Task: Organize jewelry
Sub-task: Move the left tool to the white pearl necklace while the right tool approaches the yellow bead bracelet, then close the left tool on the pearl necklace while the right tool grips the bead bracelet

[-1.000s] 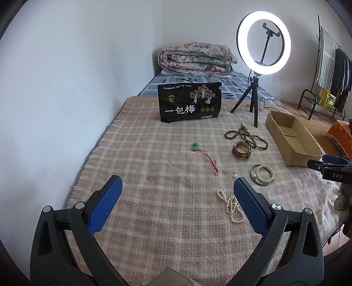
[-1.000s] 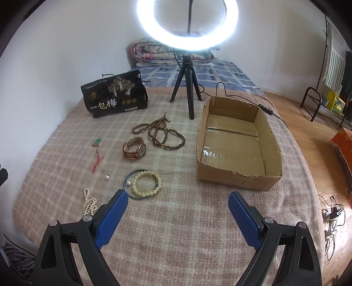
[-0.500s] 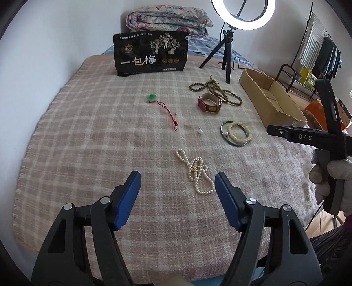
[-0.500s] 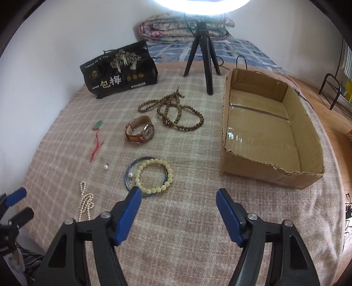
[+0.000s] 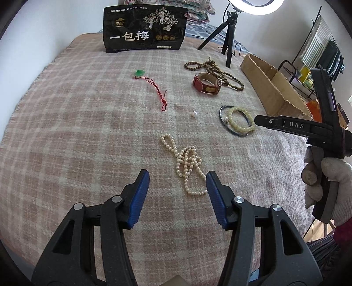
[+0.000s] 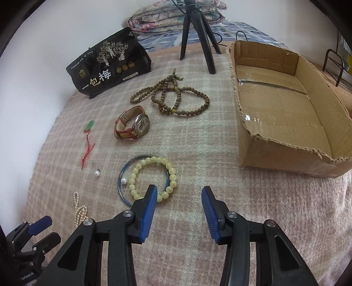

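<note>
The left claw [image 5: 177,189] hung wide open, the pearl necklace [image 5: 187,164] lying just ahead between its tips. The right claw [image 6: 179,205] gaped empty, its left tip over the bead bracelet [image 6: 154,176].

A bedroom in someone's home, set up for filming. The work surface is a pink plaid blanket [image 5: 66,136] spread over what looks like a bed, pushed against a white wall. At its far end lies a folded floral quilt [image 6: 158,16] on a blue patterned sheet [image 6: 246,30]. A ring light [image 5: 256,6] on a small tripod [image 5: 228,35] stands on the blanket. Off to the side, over wooden flooring, clothes hang on a metal drying rack [image 5: 316,44].
</note>
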